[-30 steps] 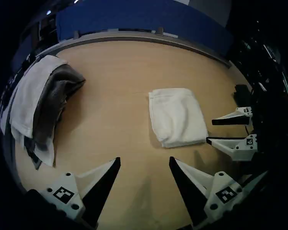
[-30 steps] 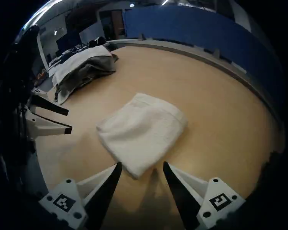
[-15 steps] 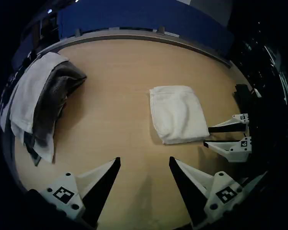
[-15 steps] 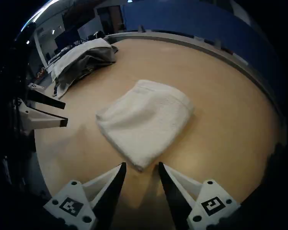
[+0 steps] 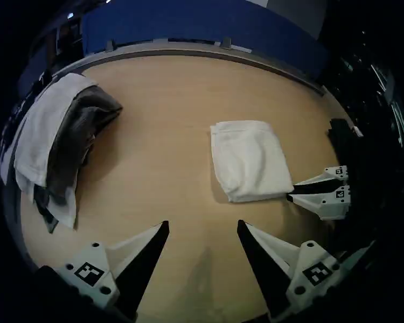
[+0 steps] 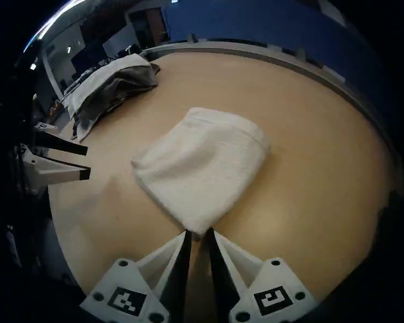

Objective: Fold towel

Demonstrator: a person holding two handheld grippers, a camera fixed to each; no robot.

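I stood by a pale wooden table [image 5: 164, 102] that had a blue partition [image 5: 202, 24] running along its far edge. The folded white towel [image 5: 250, 159] lay flat a little right of the table's middle, a neat thick rectangle with its long sides running near to far.

The left gripper [image 5: 202, 223] hovered over the near edge with its fingers spread wide and nothing between them, well apart from the towel. The right gripper [image 6: 199, 234] came in from the right, low over the tabletop, its fingers drawn almost together with just a thin gap between them. The towel's near right corner sat right at their tips. From where I stood I could not tell whether the fingers had actually pinched the cloth or merely touched it.

At the far left of the table a heap of other linen lay bunched up, a white towel [image 5: 40, 129] draped beside and partly over a dark grey towel [image 5: 81, 132], hanging towards the table's left edge.

For markings, each gripper finger carried a small square black-and-white coded marker [image 5: 89, 273] near its base, a pattern rather than letters.
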